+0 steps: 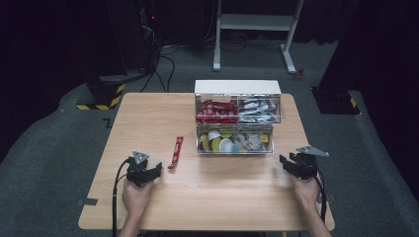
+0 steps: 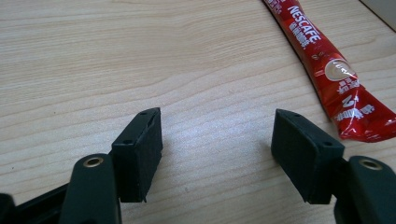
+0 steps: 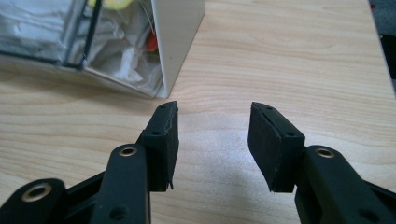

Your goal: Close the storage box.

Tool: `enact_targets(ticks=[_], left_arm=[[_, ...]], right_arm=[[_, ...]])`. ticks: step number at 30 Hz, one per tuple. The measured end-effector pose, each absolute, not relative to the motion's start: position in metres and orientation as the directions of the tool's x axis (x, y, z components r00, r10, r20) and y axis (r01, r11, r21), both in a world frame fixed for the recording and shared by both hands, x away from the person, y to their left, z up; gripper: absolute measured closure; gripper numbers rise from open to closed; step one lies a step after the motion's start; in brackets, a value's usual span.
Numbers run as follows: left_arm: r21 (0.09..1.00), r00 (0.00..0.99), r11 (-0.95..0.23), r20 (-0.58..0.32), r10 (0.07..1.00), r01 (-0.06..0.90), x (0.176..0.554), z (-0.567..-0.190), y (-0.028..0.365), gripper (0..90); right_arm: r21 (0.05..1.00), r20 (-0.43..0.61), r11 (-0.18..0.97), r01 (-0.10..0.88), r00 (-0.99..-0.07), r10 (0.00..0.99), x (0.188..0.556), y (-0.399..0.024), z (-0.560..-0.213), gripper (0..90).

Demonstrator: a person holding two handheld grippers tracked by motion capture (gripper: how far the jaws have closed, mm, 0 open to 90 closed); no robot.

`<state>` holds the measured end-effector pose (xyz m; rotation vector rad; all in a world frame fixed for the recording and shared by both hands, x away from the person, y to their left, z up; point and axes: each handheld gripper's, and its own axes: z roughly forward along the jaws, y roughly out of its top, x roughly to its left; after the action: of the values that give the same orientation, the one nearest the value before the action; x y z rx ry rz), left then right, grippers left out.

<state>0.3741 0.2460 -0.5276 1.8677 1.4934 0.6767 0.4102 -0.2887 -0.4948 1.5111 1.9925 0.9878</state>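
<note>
The red Nescafe coffee stick (image 2: 327, 65) lies flat on the wooden surface (image 1: 222, 197), just past the left claw (image 2: 217, 140) and a little to its right. That claw is spread wide and holds nothing. The right claw (image 3: 212, 140) is spread too, empty, near the corner of the clear drawer box (image 1: 237, 118). I think picking up the stick has not started yet.

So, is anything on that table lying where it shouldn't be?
One red coffee stick lies loose on the table, apart from the clear organizer that holds others like it. It lies just beside the open left claw, not between its jaws.
</note>
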Motion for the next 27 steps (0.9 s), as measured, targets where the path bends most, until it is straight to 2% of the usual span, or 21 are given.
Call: enact_targets(ticks=[17, 21, 27], left_arm=[[0.752, 0.22, -0.145, 0.0, 0.976, 0.643, 0.374, -0.528, 0.246, 34.2], [0.752, 0.22, -0.145, 0.0, 0.976, 0.643, 0.374, -0.528, 0.246, 34.2], [0.752, 0.22, -0.146, 0.0, 0.975, 0.642, 0.374, -0.528, 0.246, 34.1]], right_arm=[[0.728, 0.018, 0.187, 0.66, -0.291, 0.957, 0.416, -0.279, -0.519, 51.1], [0.738, -0.024, 0.216, 0.64, -0.295, 0.955, 0.414, -0.276, -0.522, 47.3], [0.735, -0.019, 0.215, 0.643, -0.297, 0.955, 0.414, -0.275, -0.522, 42.5]])
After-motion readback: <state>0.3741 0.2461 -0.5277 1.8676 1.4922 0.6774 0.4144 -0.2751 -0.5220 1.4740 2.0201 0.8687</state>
